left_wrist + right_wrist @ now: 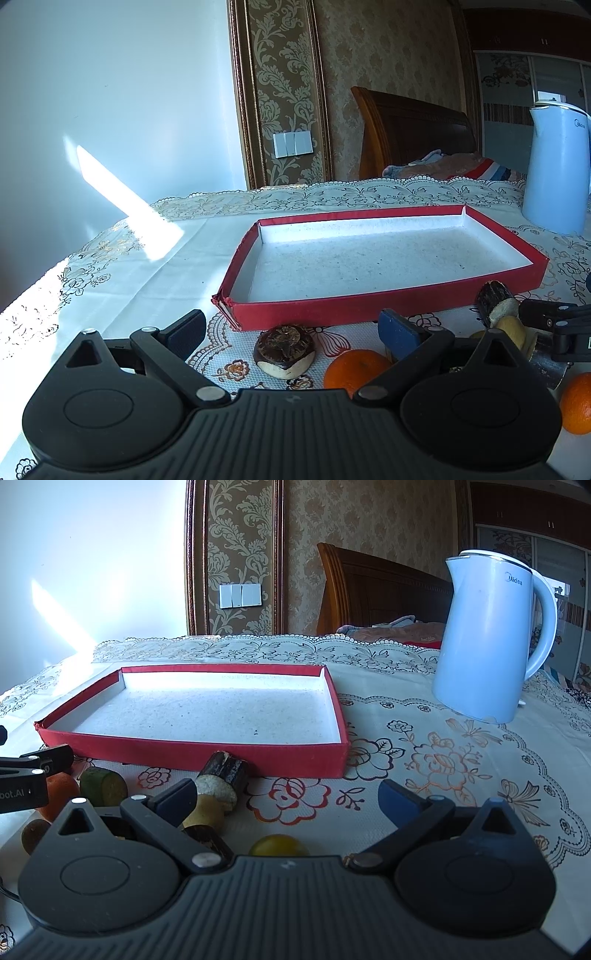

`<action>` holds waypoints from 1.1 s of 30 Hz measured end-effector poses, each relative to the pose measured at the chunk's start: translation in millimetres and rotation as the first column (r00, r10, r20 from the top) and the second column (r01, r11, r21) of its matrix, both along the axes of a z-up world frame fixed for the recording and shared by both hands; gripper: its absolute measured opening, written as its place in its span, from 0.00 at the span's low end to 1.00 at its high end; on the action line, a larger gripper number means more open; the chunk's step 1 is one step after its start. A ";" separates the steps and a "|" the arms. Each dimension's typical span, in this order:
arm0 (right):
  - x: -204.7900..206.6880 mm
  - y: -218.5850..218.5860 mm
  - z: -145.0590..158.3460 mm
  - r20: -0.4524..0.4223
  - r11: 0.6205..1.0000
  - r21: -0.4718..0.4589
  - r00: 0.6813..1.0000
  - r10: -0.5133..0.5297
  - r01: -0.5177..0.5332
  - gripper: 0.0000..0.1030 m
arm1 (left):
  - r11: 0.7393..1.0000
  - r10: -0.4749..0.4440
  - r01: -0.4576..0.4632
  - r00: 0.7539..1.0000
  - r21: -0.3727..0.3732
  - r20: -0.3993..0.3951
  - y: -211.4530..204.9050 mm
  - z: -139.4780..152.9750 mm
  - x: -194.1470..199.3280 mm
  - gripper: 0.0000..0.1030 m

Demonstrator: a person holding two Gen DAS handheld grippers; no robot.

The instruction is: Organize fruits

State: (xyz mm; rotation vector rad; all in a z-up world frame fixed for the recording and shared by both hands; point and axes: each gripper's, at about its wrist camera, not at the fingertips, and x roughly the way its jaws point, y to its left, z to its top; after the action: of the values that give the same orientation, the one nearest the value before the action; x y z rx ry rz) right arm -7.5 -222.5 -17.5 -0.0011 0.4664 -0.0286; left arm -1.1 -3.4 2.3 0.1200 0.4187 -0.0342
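An empty red tray with a white floor (369, 306) (184, 753) lies on the tablecloth ahead of both grippers. My left gripper (293, 328) is open and holds nothing. In front of it lie a dark brown and cream fruit piece (284, 350) and an orange (354, 369). A second orange (578, 402) sits at the right edge. My right gripper (288, 799) is open and holds nothing, with a dark-barked cane stub (221, 779) (495, 302) by its left finger. A yellow-green fruit (279, 845) lies close below it. A green piece (103, 786) and an orange (59, 794) lie to the left.
A pale blue kettle (487, 638) (557, 166) stands right of the tray. A small brown round fruit (35, 834) sits at the near left. A finger of the left gripper (55, 756) reaches in beside the orange. A wall and a wooden headboard stand behind the table.
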 end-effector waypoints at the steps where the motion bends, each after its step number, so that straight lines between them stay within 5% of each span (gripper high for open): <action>1: 0.1 0.0 -0.1 0.000 1.000 0.000 1.000 0.000 0.000 1.00 | 1.000 -0.001 0.001 1.000 0.000 0.002 0.4 0.2 -0.6 0.97; 33: -0.2 0.2 -0.4 -0.004 1.000 0.000 1.000 -0.001 0.001 1.00 | 1.000 -0.005 0.005 1.000 0.007 0.002 -1.8 -2.4 -2.0 0.97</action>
State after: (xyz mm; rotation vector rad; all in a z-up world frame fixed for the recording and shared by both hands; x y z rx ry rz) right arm -7.7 -222.3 -17.9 -0.0011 0.4705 -0.0294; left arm -3.1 -5.2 -0.1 0.1285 0.4163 -0.0379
